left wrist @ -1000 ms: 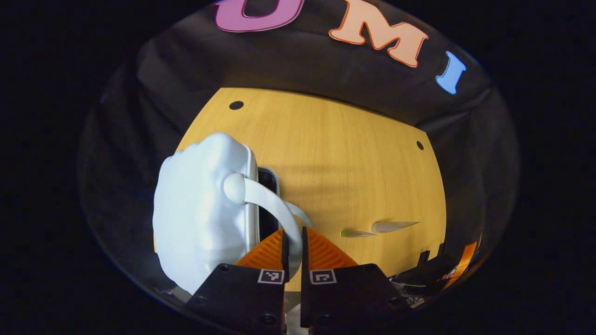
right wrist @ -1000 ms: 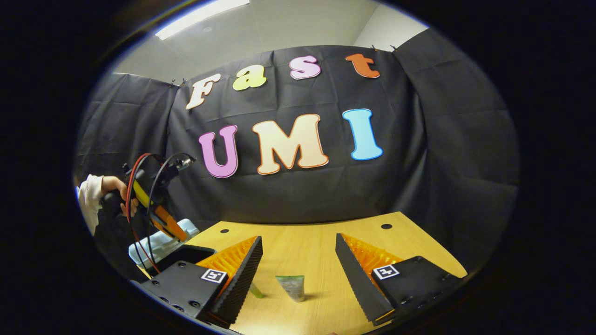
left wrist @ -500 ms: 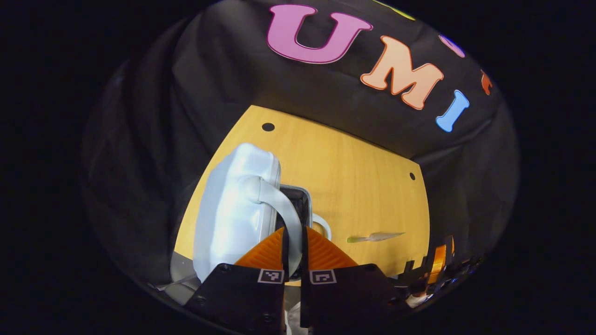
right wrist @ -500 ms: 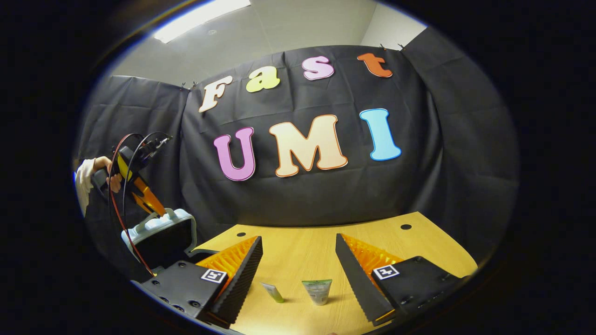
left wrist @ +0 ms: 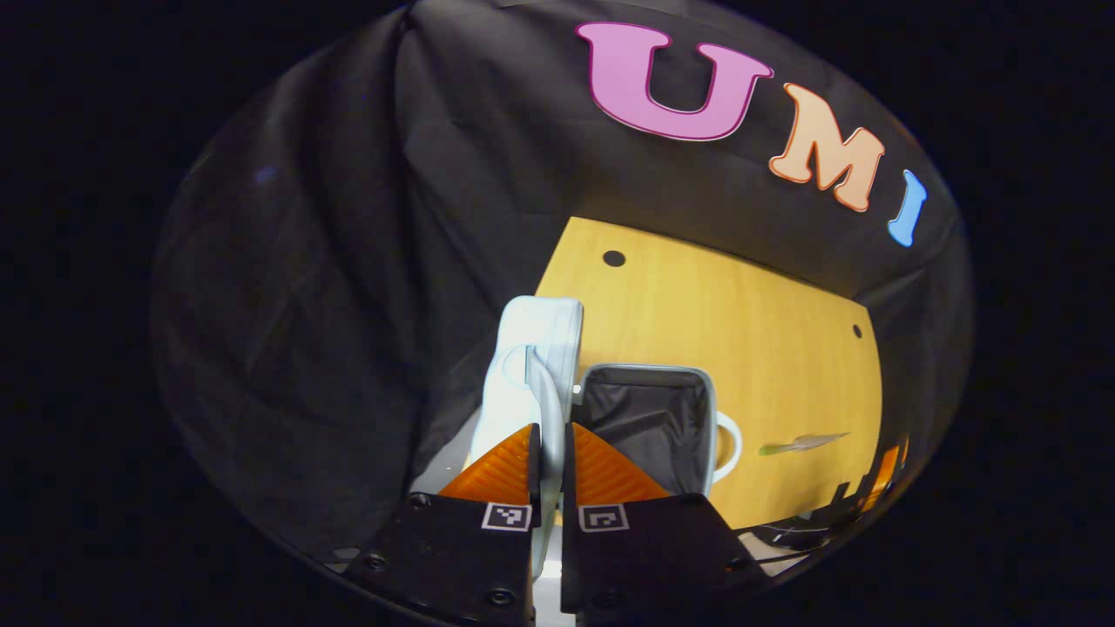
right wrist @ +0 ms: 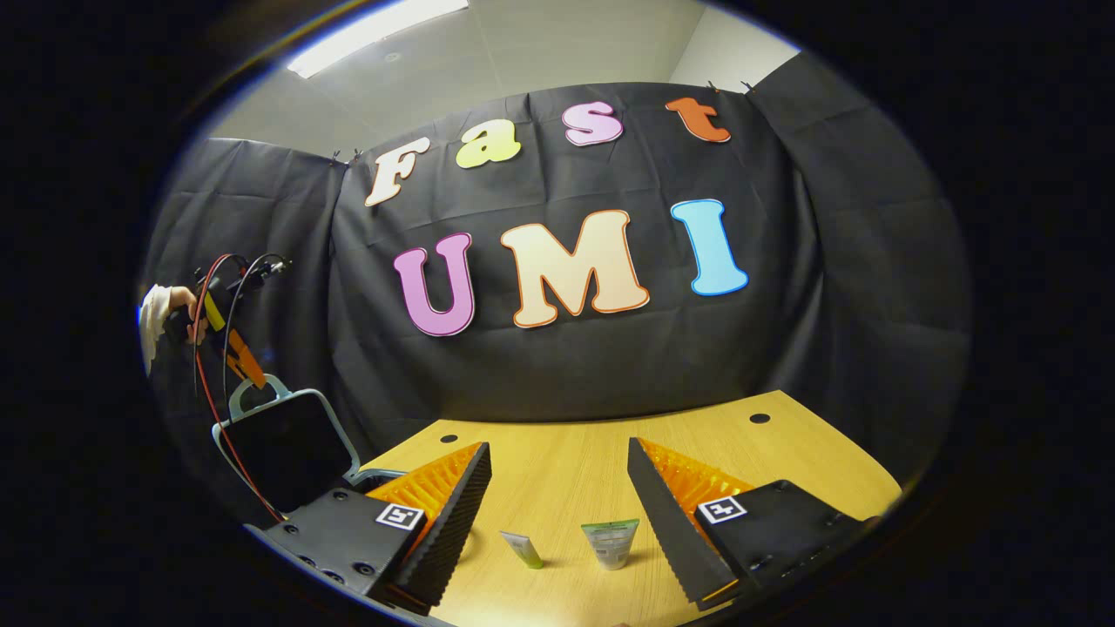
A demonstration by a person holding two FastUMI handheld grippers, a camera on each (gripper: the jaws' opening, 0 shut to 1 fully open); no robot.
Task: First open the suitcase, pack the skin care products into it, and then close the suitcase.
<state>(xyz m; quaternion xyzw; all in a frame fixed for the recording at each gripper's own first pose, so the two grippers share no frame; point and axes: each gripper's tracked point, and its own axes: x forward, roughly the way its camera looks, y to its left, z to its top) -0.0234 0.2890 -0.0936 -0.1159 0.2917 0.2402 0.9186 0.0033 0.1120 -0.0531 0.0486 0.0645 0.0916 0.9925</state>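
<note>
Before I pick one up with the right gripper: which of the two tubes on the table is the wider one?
The tube nearer the right finger: broad, flat and pale with a green band on top. The other tube, left of it, is slim and yellow-green.

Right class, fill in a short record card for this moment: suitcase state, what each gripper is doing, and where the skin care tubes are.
suitcase: open on the table, dark lining showing
lid: raised upright
left gripper: shut on the lid handle
right gripper: open, above the table, holding nothing
tubes: narrow tube and wider tube on the table, unpacked
</note>
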